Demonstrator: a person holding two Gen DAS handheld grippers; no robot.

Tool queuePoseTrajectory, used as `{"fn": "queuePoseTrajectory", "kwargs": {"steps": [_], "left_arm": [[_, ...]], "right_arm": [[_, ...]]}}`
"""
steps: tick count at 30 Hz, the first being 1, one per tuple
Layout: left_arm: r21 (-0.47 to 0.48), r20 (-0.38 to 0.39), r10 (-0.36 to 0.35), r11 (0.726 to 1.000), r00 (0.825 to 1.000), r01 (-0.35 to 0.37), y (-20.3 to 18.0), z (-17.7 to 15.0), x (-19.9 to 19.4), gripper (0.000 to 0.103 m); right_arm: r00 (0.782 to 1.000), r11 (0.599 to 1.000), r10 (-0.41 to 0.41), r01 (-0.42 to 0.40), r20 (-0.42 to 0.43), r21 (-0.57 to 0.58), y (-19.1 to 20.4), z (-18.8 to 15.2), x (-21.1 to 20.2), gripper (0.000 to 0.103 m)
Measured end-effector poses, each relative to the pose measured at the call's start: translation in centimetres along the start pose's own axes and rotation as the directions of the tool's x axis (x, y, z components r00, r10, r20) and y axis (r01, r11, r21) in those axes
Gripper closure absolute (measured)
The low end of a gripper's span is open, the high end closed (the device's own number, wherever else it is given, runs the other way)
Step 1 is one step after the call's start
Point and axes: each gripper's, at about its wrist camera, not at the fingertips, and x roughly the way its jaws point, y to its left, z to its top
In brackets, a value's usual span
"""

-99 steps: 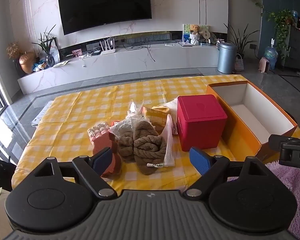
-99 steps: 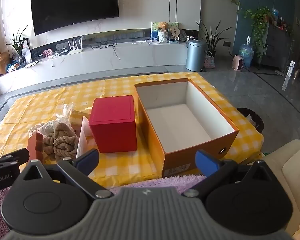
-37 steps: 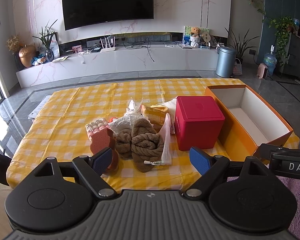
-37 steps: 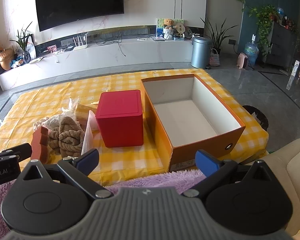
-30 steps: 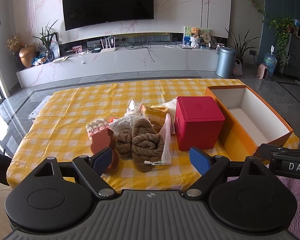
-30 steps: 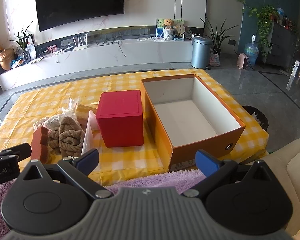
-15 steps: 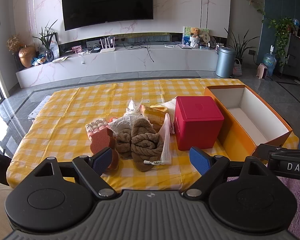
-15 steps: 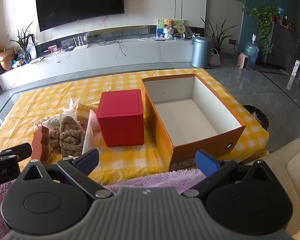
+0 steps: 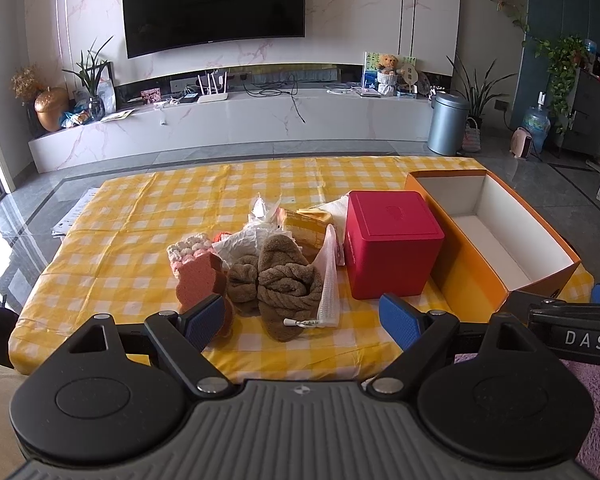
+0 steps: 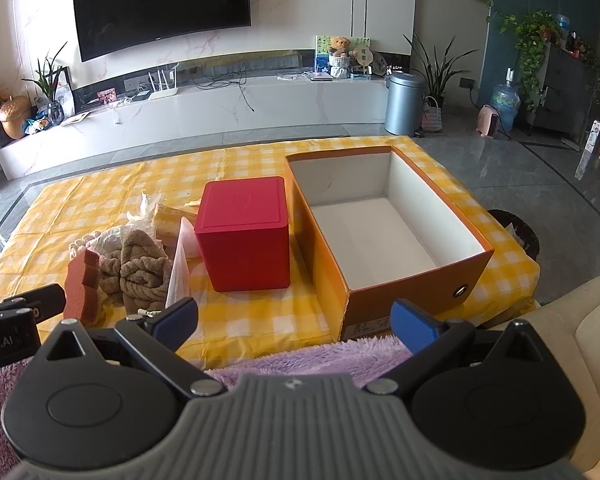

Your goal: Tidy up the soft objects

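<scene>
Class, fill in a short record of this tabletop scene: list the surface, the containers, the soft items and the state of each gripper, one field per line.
surface: table with yellow checked cloth
open container: orange box, white inside, nothing in it
closed container: red box, left of the orange box
soft items: brown towels, pink sponge, heaped left of the red box
left gripper: open, holding nothing
right gripper: open, holding nothing

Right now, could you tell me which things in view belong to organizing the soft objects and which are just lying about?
For the job:
- brown plush slippers
- pink sponge
- crocheted piece
- open orange box, holding nothing
- left tool and right tool, both open

Just lying about:
- red cube box
- television
- grey bin
- teddy bear
</scene>
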Motion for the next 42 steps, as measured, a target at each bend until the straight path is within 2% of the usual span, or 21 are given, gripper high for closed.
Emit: {"fn": "queuePoseTrajectory", "kwargs": {"steps": [7,10,13,18,24,27,34,37,42], "left_arm": [[-0.038,0.012,-0.053,0.998,0.999,0.054,-0.1,-0.7,0.7,0.001],[-0.055,0.056,-0.058,0.997,0.997,0.061,0.1,-1.8,1.3,0.001],[-0.062,0.074,-0.067,0.995,0.995,0.072,0.1,-3.4,2.6,0.001],[-0.057,0.035,-0.113,0.992,0.993,0.115,-0.5,-6.0,5.2,0.001],[0.04,0.004,-0.153,0.987,0.988,0.153,-2.5,-7.9,7.0,0.001],[0.074,-0.041,-0.162,0.984,0.986,0.165,-3.2,-8.5,8.3,0.001],[0.105,-0.17,-0.164,0.977,0.972,0.183,-4.0,-9.3,11.4,0.006],[0.117,-0.217,-0.131,0.98,0.967,0.159,-4.2,-9.7,13.2,0.007],[0.117,-0.145,-0.049,0.991,0.988,0.066,-3.4,-8.5,14.8,0.007]], "right_arm": [[1.0,1.0,0.003,-0.003,0.001,0.013,0.0,-0.5,1.1,0.002],[1.0,1.0,0.011,-0.012,0.023,0.008,-0.1,-0.7,1.6,0.002],[0.998,1.0,-0.014,0.015,0.068,-0.014,0.0,-0.8,2.1,0.002],[0.99,0.999,-0.037,0.04,0.135,-0.02,-0.2,-0.9,3.4,0.002],[0.992,0.999,-0.014,0.018,0.125,-0.031,0.2,-0.2,5.7,0.002],[0.993,0.999,-0.006,0.01,0.118,-0.036,0.5,0.1,6.8,0.002],[0.995,1.0,-0.005,0.007,0.095,-0.018,0.4,0.7,9.4,0.002],[0.996,1.0,0.005,-0.003,0.089,-0.016,0.5,0.9,10.4,0.002],[0.997,0.999,0.018,-0.014,0.08,-0.051,1.4,1.6,12.2,0.002]]}}
